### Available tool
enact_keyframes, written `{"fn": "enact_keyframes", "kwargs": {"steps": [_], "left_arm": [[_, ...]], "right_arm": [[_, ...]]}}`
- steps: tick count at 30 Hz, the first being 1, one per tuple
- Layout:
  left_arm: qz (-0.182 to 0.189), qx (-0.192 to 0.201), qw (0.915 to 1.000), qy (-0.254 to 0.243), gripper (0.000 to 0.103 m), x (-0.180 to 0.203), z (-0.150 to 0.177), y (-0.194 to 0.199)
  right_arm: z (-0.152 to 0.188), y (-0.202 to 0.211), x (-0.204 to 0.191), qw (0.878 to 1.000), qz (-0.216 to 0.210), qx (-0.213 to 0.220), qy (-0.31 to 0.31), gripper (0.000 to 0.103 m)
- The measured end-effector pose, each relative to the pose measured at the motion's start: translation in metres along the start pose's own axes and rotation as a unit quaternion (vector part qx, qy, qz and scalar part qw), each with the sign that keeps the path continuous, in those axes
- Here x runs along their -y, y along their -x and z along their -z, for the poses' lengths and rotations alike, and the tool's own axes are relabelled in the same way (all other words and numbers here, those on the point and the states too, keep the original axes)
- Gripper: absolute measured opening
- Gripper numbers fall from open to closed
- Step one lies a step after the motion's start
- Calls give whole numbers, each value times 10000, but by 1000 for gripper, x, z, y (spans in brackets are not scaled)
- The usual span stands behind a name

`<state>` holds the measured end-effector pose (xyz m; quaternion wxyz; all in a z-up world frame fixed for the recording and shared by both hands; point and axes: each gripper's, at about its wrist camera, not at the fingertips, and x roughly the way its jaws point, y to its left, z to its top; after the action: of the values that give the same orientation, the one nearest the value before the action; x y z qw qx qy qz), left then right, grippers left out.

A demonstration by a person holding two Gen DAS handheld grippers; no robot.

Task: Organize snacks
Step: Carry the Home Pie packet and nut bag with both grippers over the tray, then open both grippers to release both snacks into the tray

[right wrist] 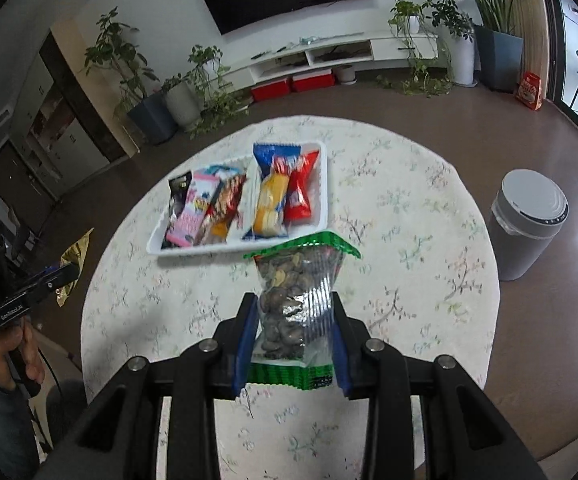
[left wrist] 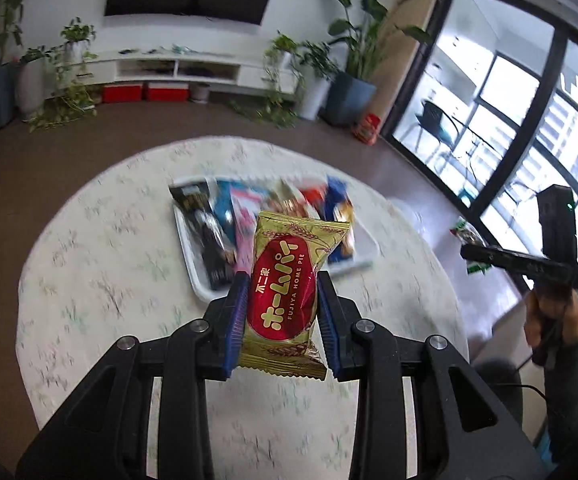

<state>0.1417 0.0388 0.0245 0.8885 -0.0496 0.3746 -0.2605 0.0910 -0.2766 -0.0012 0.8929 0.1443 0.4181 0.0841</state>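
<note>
My left gripper (left wrist: 283, 280) is shut on a gold and red pie packet (left wrist: 289, 288), held above the round table. Beyond it lies the white tray (left wrist: 193, 276) with several snack packs. In the right wrist view my right gripper (right wrist: 295, 300) is shut on a clear nut bag with green ends (right wrist: 299, 300), lifted over the table in front of the white tray (right wrist: 155, 248). That tray holds several packets, among them a blue and yellow one (right wrist: 271, 196) and a red one (right wrist: 301, 188). Each gripper shows at the edge of the other's view, the right one (left wrist: 521, 266) and the left one (right wrist: 29, 296).
The round table has a pale floral cloth (right wrist: 409, 216). A grey and white bin (right wrist: 529, 224) stands on the floor to its right. Potted plants, a low white TV bench (right wrist: 329, 56) and red boxes line the far wall. Glass doors (left wrist: 509, 120) are on the right.
</note>
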Motion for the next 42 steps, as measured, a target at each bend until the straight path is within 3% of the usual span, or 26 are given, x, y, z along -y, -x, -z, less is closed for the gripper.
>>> {"fn": "enact_keyframes", "kwargs": {"steps": [6,13,20,26,33,42], "left_arm": [[-162,155,9997,78,30,5,-54,-41],[-370,-33,9993,0,30,7,-83,-115],[-545,-246,9982,-39,30,-6,-80,-176],[-672,-407,9969,-11,31,-15,-73,-217],[-789,-494,9956,37,31,-30,-64,-247],[-920,-329,9952,69,45,-39,-56,-249]], "right_arm": [[-57,-29,-47,9991,-204,227,284,36],[-93,-101,-88,9987,-401,-31,326,36],[-103,-160,-92,9983,-51,-393,431,36],[-102,-186,-91,9969,152,-587,495,36],[-99,-209,-93,9935,426,-765,726,36],[-96,-214,-95,9914,595,-760,887,38]]}}
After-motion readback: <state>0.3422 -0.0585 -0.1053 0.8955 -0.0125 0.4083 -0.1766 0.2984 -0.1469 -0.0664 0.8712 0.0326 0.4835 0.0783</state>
